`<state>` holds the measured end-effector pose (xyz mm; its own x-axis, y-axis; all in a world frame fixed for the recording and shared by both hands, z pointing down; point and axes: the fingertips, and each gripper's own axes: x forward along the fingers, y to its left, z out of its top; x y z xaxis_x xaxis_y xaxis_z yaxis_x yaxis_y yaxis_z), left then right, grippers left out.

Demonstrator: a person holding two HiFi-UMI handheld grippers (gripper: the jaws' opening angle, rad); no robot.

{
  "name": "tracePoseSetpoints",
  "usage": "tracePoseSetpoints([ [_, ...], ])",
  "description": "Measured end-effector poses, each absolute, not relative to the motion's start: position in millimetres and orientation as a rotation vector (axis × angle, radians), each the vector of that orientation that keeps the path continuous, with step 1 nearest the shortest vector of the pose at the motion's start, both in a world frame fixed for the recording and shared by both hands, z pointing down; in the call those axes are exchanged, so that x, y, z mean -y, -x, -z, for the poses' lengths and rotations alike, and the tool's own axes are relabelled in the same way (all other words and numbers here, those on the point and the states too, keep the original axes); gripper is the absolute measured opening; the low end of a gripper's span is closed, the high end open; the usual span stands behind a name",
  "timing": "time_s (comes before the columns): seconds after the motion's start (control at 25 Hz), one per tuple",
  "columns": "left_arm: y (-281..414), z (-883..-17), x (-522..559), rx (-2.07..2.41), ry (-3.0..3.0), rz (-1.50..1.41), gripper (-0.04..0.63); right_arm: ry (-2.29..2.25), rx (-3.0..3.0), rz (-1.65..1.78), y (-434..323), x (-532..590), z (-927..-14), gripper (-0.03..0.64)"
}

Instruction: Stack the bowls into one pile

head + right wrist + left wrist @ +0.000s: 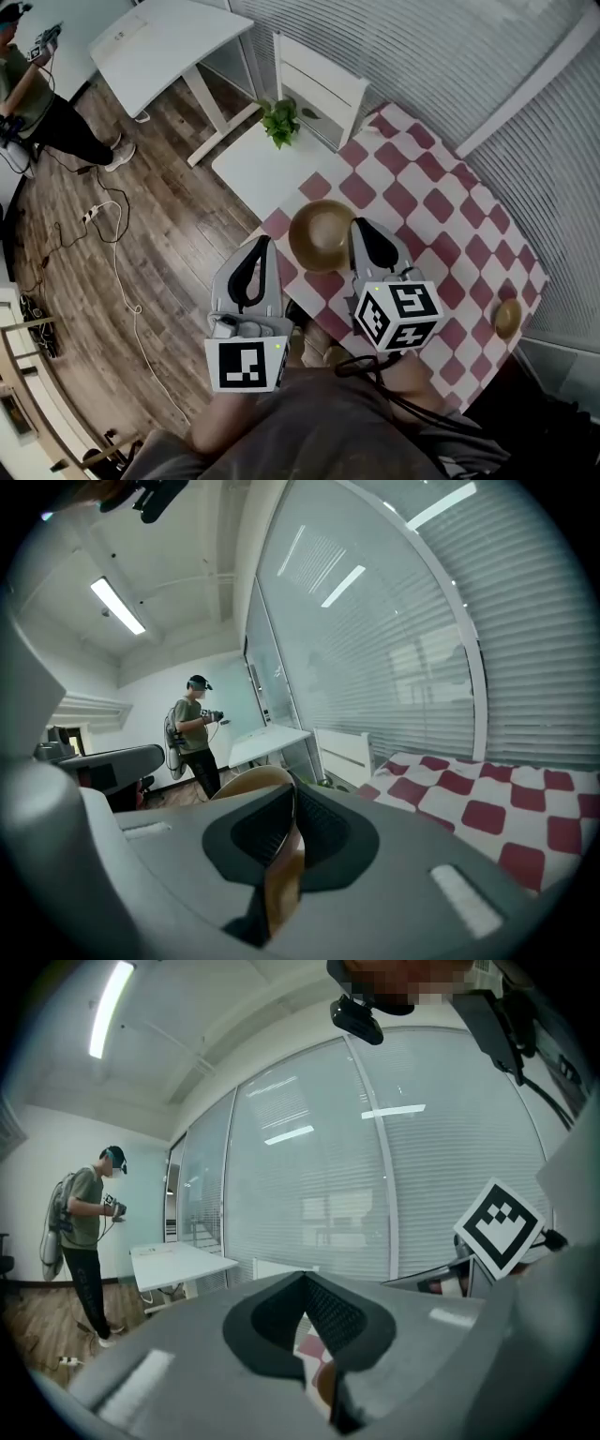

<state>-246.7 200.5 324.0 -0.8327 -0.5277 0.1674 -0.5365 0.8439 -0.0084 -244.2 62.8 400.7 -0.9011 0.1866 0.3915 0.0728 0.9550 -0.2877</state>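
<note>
At the near corner of the counter, which is covered by a red-and-white checked cloth, the right hand-held gripper is clenched on the rim of a wooden bowl. In the right gripper view its two dark pads press on the thin brown wall of the bowl, which runs down between them, and the bowl's curved edge rises past the jaw tips of that hand-held gripper. Whether the bowl rests on the cloth or hangs just above it cannot be told.

The left hand-held gripper sits just beside the bowl's left side, apart from it, at the edge of the cloth. In the left gripper view the jaws of this hand-held gripper meet at their tips with nothing caught between them.

A second, smaller wooden bowl lies on the cloth near the counter's right edge, well apart from the first. A potted plant stands on a small white table beyond the counter.
</note>
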Motion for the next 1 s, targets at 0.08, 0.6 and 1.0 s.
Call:
tracePoseSetpoints([
  [0.08,248.6,-339.7,-197.1,2.819,-0.838,-0.065,0.0,0.167,2.642,-0.388,244.8,-60.4,-420.9,0.041],
  [0.6,270.6,-417.8,-191.2,2.63,-0.855,-0.085,0.0,0.112,2.45,-0.452,251.2,-63.1,-520.8,0.043],
  [1.0,276.5,-424.1,-188.9,2.608,-0.887,-0.087,0.0,0.091,2.425,-0.416,247.6,-66.1,-535.4,0.055],
])
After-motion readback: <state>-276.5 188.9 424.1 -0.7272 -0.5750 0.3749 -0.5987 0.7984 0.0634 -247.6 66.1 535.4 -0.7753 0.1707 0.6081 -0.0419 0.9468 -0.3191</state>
